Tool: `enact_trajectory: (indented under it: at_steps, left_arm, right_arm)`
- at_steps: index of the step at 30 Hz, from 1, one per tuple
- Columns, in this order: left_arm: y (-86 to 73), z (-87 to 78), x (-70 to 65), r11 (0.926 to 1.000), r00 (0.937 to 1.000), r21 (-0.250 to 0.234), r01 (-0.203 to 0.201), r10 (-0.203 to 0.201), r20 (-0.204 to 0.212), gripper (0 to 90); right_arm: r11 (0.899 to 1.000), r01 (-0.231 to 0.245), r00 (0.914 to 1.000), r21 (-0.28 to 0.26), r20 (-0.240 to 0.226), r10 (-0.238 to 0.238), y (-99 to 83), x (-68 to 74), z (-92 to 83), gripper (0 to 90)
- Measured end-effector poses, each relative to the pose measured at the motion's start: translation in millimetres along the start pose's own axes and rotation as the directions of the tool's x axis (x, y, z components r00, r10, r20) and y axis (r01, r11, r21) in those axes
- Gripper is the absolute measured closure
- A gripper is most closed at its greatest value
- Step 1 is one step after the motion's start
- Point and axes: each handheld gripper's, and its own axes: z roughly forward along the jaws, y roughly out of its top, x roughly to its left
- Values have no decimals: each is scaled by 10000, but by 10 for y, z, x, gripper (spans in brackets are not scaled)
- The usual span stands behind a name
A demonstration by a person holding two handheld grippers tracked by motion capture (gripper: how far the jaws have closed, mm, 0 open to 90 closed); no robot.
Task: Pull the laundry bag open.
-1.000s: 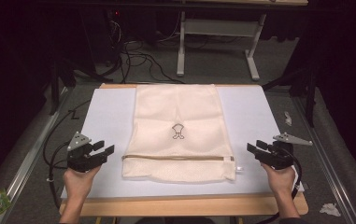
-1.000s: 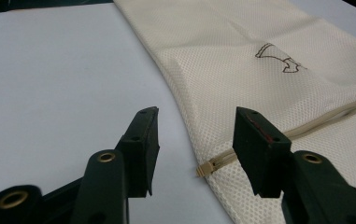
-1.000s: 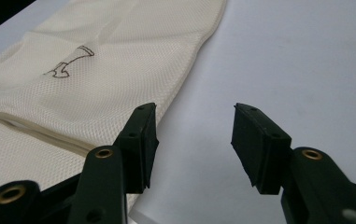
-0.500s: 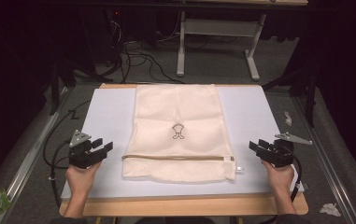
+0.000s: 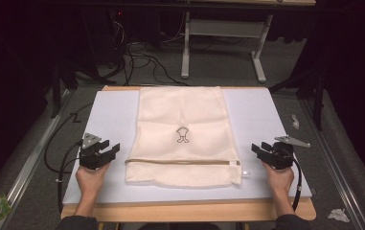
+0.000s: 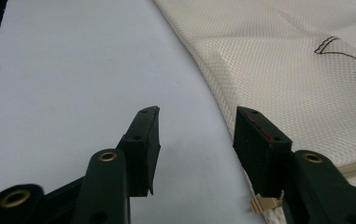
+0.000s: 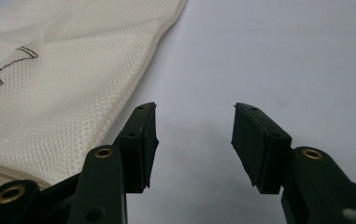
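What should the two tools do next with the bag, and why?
Probably slide both inward to its sides. The left tool and right tool are open and hold nothing, each beside the mesh bag lying flat on the white mat, near the zipper.

No readable text, small dark outline emblem on cream mesh bag, no lettering
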Motion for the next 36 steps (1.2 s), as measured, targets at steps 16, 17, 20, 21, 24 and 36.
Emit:
enact_trajectory:
  at_steps: [16, 17, 20, 21, 24, 36]
  left_arm:
    - [-55, 305, -61, 9999, 9992, 128, -33, 38, -406, 511]
    - [-56, 313, -59, 9998, 9991, 169, -54, 61, -415, 508]
    - [-72, 353, -53, 9995, 9987, 295, -117, 132, -486, 508]
    - [-76, 365, -49, 9993, 9986, 358, -117, 136, -514, 508]
    - [-90, 404, -50, 9990, 9980, 432, -126, 152, -610, 506]
    - [-111, 520, -37, 9925, 9954, 1218, 62, 55, -953, 415]
  right_arm:
    - [9994, 293, 9965, 168, 778, -305, -100, -37, 151, 502]
    - [9995, 269, 9965, 179, 790, -283, -100, -36, 153, 502]
    - [9992, 378, 9953, 145, 888, -389, -100, -38, 163, 492]
    - [9988, 454, 9946, 154, 930, -467, -100, -40, 168, 490]
    - [9986, 465, 9930, 251, 1071, -489, -105, -41, 192, 482]
    - [9842, 1266, 9726, 1237, 1794, -1477, -107, 59, 312, 413]
